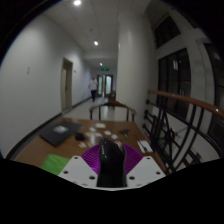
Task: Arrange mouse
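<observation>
One dark computer mouse (pixel 110 158), pinched between the purple pads (pixel 93 157) of the hand-held gripper (pixel 111 162), both fingers pressing its flanks; it appears lifted clear of the wooden desk (pixel 60 148), probably so it can be carried to its spot. Desk contents beyond the fingers: closed laptop (pixel 54 131), scattered white papers (pixel 100 130), green sheet (pixel 53 163) near the left finger. Background: corridor, distant person (pixel 95 87), railing (pixel 185 103) alongside. Placement not yet made.
</observation>
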Motion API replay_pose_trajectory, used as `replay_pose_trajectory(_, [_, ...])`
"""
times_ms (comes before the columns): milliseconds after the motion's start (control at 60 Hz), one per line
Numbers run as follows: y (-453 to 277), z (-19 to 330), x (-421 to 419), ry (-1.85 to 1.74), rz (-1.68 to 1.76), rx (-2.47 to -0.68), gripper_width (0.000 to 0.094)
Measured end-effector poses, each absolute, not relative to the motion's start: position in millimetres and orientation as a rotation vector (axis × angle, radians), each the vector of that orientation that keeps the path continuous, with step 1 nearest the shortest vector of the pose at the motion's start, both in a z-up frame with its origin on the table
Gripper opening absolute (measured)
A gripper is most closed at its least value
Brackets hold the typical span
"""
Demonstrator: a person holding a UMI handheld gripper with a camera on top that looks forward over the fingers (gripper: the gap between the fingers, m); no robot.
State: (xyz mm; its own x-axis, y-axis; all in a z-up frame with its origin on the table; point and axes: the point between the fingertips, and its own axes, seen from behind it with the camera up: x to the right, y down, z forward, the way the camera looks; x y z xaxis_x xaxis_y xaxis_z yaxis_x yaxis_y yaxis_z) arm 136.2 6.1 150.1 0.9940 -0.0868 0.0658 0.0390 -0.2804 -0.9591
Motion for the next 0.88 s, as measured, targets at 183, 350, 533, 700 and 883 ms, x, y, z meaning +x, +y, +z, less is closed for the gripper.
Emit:
replay_pose_trajectory(183, [39,132,13,-0.026,-0.042,-1.848,0.0295])
replay_pose_trajectory(350, [37,14,-23,-0.003,0.02,-2.078,0.0295])
replay_pose_trajectory(533, [39,1,-15,-0.06,-0.018,-2.1,0.0333])
replay_pose_trajectory(700, [16,1,-18,-0.254,0.052,-2.19,0.0764])
replay_pose_trajectory(883, [-50,52,3,-0.297,0.191,-2.146,0.0846])
